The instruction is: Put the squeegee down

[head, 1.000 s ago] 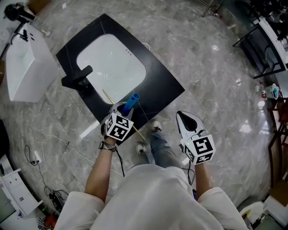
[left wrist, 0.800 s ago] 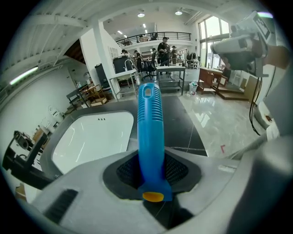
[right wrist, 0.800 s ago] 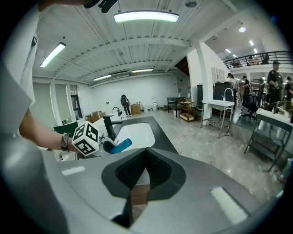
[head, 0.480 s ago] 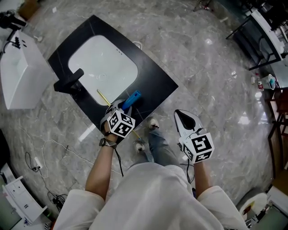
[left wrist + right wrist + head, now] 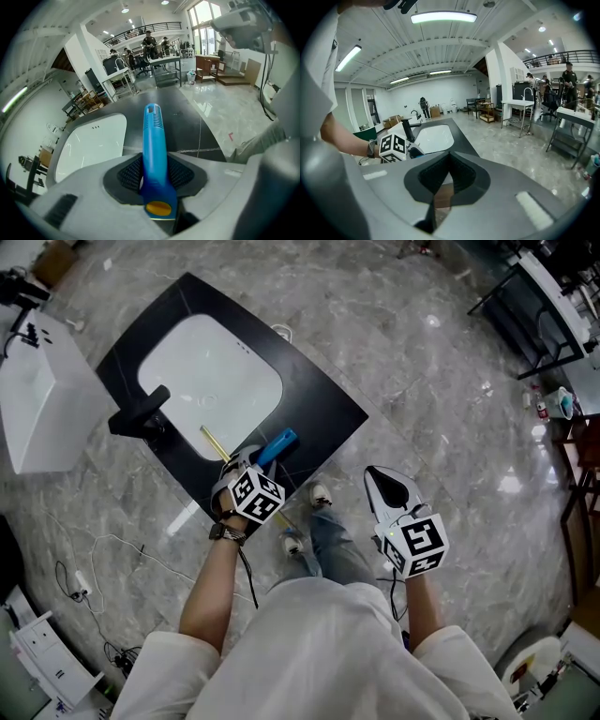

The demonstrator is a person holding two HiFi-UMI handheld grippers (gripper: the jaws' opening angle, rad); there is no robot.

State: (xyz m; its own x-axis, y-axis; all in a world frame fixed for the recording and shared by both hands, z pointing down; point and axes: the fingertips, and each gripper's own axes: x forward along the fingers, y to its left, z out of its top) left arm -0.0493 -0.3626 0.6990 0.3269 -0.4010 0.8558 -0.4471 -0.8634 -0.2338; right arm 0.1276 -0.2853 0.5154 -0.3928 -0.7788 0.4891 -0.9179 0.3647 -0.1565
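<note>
Gripping the squeegee (image 5: 153, 140) by its blue handle, my left hand-held gripper (image 5: 253, 461) has jaws just easing apart; the handle juts forward over the black table (image 5: 323, 413), beside the white sink (image 5: 211, 381).

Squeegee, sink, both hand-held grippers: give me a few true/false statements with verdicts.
1. The left hand-held gripper is empty. False: the squeegee has its blue handle between the jaws, which have just been opening.
2. The right hand-held gripper has nothing between its jaws. True: they stand together, with nothing in them.
3. The sink basin is white and set in a black countertop. True.
4. The faucet is white. False: it is black.
</note>
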